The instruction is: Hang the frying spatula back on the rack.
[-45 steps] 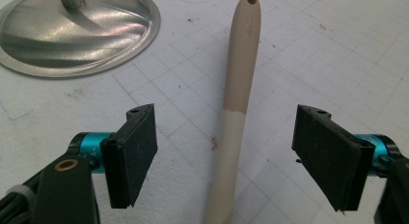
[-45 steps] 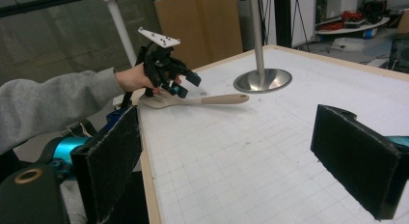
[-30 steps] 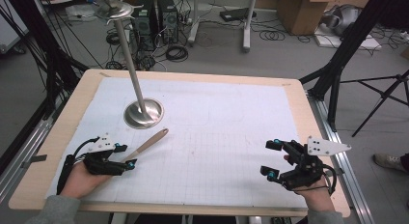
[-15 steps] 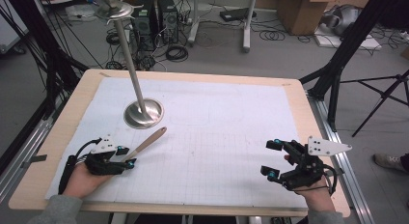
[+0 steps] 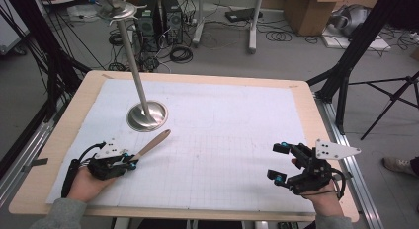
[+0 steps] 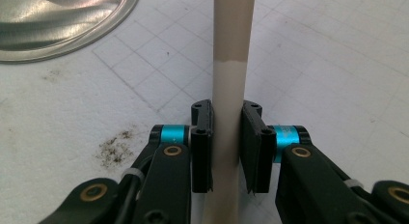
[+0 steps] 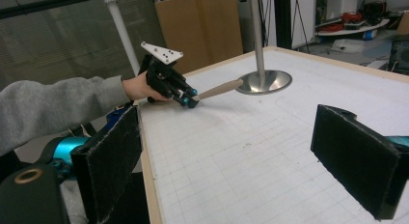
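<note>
Change: your left gripper (image 5: 132, 161) jaws have just been closing on the stick (image 5: 153, 142) | Left: pads now clamp its near end | Stick: flat on the mat (image 5: 222, 135), tip near the stand base (image 5: 146, 116) | Right gripper (image 5: 277, 162): jaws wide, empty.

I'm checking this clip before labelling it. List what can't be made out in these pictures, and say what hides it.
- Wooden stick: its near end is cut off by the bottom edge of the left gripper view, between the left gripper; in the high view that gripper covers it.
- Metal stand: its top is cut by the high view's upper edge.
- Right gripper: open, nothing between its pads; the hand behind is half hidden by its body.
</note>
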